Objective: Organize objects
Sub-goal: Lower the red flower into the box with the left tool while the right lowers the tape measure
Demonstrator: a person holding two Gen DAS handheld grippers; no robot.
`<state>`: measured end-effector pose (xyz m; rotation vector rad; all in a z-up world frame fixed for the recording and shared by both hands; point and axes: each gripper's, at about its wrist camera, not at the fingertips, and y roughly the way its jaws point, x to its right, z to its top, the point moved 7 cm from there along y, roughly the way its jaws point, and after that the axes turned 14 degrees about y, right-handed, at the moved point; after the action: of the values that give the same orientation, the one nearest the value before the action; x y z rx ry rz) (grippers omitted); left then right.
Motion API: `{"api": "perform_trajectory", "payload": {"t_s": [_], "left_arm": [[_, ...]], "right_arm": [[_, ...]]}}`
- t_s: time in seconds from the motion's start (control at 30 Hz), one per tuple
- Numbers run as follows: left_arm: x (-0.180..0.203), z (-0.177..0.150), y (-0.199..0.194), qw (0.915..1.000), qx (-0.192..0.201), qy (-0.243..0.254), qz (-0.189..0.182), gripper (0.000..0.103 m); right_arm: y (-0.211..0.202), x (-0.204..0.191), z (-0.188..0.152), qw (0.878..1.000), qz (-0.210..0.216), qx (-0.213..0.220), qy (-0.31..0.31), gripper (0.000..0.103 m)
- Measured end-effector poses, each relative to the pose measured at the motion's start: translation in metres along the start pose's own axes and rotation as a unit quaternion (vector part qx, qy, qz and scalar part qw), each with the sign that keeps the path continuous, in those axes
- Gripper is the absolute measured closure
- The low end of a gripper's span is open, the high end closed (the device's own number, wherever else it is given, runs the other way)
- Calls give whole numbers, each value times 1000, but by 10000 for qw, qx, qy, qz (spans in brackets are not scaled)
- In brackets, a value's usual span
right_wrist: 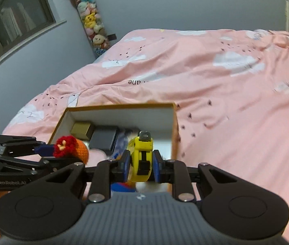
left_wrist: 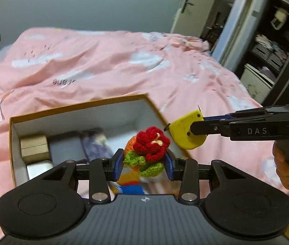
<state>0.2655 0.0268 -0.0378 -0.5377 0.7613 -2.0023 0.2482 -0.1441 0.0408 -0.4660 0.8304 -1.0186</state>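
Note:
An open cardboard box (left_wrist: 79,107) (right_wrist: 122,107) lies on the pink bed. My left gripper (left_wrist: 145,163) is shut on a crocheted toy (left_wrist: 149,149) with a red flower, green leaves and an orange body, held above the box's near right part; the toy also shows in the right wrist view (right_wrist: 71,148). My right gripper (right_wrist: 141,165) is shut on a yellow tape measure (right_wrist: 141,157), held over the box's right side. In the left wrist view the tape measure (left_wrist: 186,130) hangs just past the box's right edge.
Inside the box lie a tan small box (left_wrist: 34,148), a dark flat case (right_wrist: 103,139), a purple printed item (left_wrist: 95,143) and a silver tin (left_wrist: 39,167). A pink duvet (left_wrist: 107,61) covers the bed. A shelf unit (left_wrist: 272,47) and a door stand to the right; plush toys (right_wrist: 91,22) hang at the wall.

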Motion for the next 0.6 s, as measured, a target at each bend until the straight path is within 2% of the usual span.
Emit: {"api": "perform_trajectory", "payload": {"t_s": [0.17, 0.37, 0.6], "left_arm": [[-38, 4, 38, 9988, -333, -349, -19, 57], [-63, -3, 66, 9959, -650, -621, -92, 57], [-74, -8, 81, 9939, -790, -753, -181, 57]], "right_arm": [[68, -17, 17, 9975, -287, -436, -477, 79], [139, -25, 12, 9841, -891, -982, -1184, 79], [172, -19, 0, 9716, -1141, -1413, -1519, 79]]}}
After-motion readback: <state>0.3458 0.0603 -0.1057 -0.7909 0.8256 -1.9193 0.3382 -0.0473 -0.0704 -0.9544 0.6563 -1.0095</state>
